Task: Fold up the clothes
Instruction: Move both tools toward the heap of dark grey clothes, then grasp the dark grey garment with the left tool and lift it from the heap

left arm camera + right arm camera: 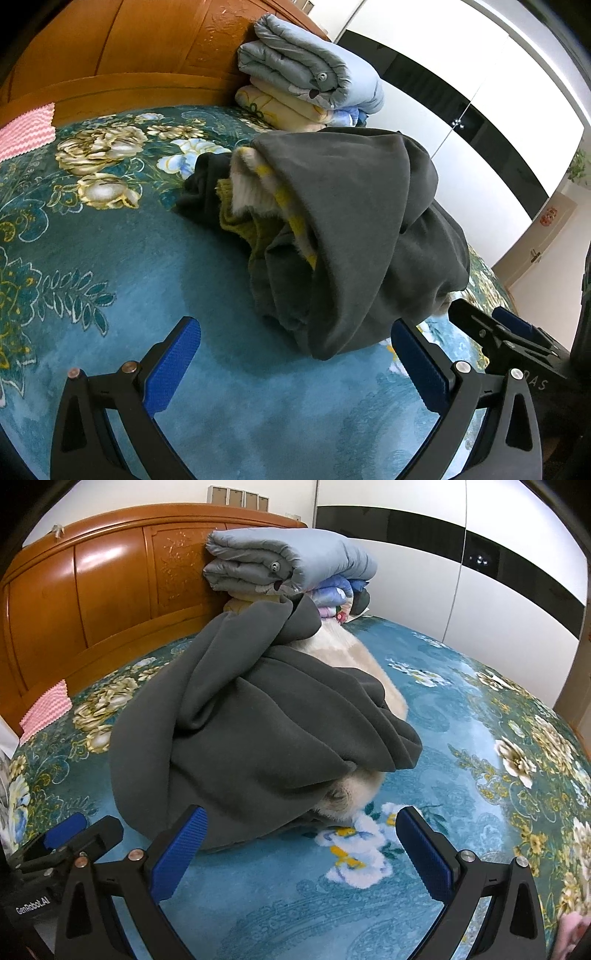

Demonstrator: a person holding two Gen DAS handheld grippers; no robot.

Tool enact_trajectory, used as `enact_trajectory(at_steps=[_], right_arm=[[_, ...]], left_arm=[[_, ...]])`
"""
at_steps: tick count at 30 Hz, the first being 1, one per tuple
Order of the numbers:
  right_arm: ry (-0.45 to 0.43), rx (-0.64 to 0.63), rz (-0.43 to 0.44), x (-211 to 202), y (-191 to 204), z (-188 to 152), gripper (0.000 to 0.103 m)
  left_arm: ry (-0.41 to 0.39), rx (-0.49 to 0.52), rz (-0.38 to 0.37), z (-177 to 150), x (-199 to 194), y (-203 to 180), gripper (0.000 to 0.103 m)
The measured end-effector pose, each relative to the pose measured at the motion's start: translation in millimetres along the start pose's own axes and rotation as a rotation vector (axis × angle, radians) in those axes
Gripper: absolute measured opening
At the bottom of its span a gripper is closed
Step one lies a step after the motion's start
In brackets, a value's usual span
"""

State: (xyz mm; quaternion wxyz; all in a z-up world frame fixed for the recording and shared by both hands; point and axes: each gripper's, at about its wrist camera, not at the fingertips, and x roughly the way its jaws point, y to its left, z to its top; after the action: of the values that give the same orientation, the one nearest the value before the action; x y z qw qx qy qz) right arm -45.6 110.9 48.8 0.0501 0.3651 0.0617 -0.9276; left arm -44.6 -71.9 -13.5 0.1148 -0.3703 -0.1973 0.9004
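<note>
Clothes heaped on a bed, both tools empty with fingers spread apart.
From left we see the left tool (295, 354), then a soft, limp dark grey sweatshirt (240, 716) over cream fleece (354, 653), then the right tool (303, 838); we would pinch its thick hem.

Setting: home bedroom. Bed with teal floral bedspread (461, 738) and carved wooden headboard (110, 583); folded quilts (288, 565) stacked at the far end. White-and-black wardrobe (498, 572) along the right wall.
</note>
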Motion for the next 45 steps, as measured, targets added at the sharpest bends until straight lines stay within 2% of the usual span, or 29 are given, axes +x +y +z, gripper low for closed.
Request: enact_trajectory(at_steps=[6,20,23,26,31,33,35,36,38,42,45], right_arm=[[0.001,-0.013,0.001,-2,2,2,0.103],[0.015,-0.009,0.031,-7,-7,6,0.103],[0.019,0.012,0.036,-11,-17,4,0.103],[0.016,0.042,0.058,-22,-32,-3,0.103],[0.015,0.048,0.027,-50,-61,-32,0.103],[0.028,0.055,0.012,-60,-74,-48,0.103],[0.047,0.069,-0.007,-69,-90,-65,0.103],[0.057,0.081,-0.018,-73,-98,-74,0.103],[0.077,0.112,-0.035,-81,-114,-90,0.103],[0.110,0.210,-0.070,-92,-152,-121,0.103],[0.137,0.323,-0.075,-96,-179,-142,0.103]], left_arm=[[0.011,0.006,-0.010,4,1,-6,0.103],[0.066,0.043,0.024,19,2,-25,0.103],[0.067,0.062,0.056,25,3,-31,0.103],[0.057,0.091,0.136,38,8,-42,0.103],[0.060,0.143,0.189,59,25,-63,0.102],[0.062,0.170,0.217,65,32,-72,0.088],[0.094,0.184,0.270,69,41,-76,0.043],[0.108,0.172,0.277,71,43,-74,0.036],[0.095,0.140,0.279,73,37,-72,0.012],[0.007,0.151,0.248,78,-1,-90,0.006],[-0.078,0.206,0.151,83,-42,-121,0.006]])
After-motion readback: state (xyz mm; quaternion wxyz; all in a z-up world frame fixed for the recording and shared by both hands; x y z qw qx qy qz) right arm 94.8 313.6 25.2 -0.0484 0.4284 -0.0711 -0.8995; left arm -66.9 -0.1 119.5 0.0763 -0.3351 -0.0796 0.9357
